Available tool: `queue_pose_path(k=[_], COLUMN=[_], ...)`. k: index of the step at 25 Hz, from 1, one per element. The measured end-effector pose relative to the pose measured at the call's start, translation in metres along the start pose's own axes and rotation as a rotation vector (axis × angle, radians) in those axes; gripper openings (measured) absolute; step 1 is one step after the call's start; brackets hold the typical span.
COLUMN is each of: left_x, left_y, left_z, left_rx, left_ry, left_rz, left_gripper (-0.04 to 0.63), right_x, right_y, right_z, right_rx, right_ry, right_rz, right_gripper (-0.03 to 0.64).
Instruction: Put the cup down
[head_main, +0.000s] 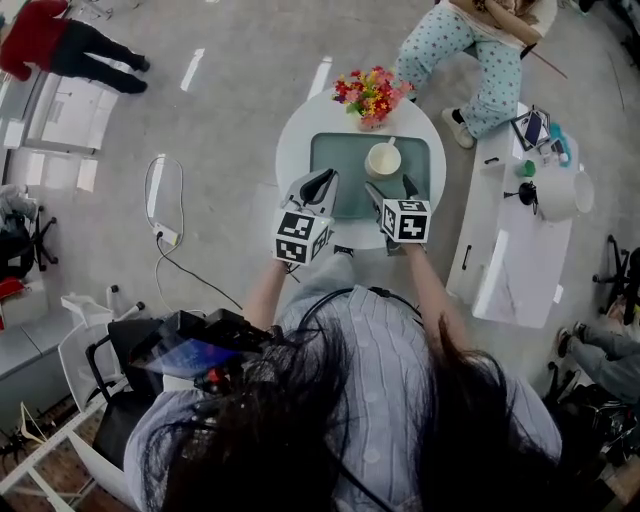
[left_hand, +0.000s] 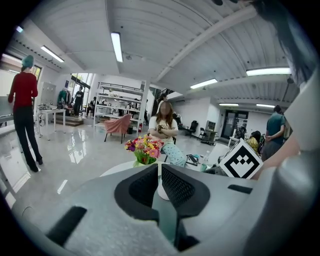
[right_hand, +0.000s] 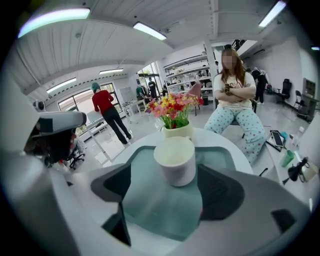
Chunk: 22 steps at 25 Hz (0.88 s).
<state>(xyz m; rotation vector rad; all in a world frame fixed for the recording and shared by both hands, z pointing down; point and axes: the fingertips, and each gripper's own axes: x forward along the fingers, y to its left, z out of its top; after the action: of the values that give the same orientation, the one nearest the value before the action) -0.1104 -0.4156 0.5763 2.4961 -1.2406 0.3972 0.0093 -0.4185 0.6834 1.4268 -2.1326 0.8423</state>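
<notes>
From above, the cup (head_main: 383, 160) stands on the tray (head_main: 335, 150), just ahead of the right gripper (head_main: 392, 188), with the left gripper (head_main: 322, 185) beside it. In the left gripper view the jaws are nearly pressed together. In the right gripper view the jaws are spread wide, and the cup stands free just beyond their tips.

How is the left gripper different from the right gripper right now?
On the left gripper the jaws are almost together, with just a thin slit between them. On the right gripper they are wide apart. The right gripper points straight at the white cup, which stands on the teal tray just in front of its gap. The left gripper sits off to the cup's side. Both are at the tray's near edge and hold nothing.
</notes>
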Motion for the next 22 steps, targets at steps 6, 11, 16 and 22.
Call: queue_pose_path(k=[6,11,16,22], left_x=[0.0,0.0,0.0,-0.008], left_y=[-0.007,-0.012,-0.027,-0.053], left_z=[-0.002,0.001,0.009,0.017], left_rx=[0.003,-0.001,0.002,0.002], left_ry=[0.005,-0.004,-0.025,-0.06], left_rz=[-0.025,-0.045,-0.067,-0.075], left_gripper=[0.018,0.018,0.018,0.018], right_x=[-0.014,-0.03,-0.049,-0.074], right_y=[0.005,0.007,0.008,0.011], right_z=[0.012,0.024,0.029,0.025], right_rx=[0.017,0.056,0.071,0.078], right_ry=[-0.043,-0.105,-0.138,-0.172], right_rz=[0.009,-0.016,-0.012,-0.001], right_gripper=[0.411,0.281,0.242,0.242])
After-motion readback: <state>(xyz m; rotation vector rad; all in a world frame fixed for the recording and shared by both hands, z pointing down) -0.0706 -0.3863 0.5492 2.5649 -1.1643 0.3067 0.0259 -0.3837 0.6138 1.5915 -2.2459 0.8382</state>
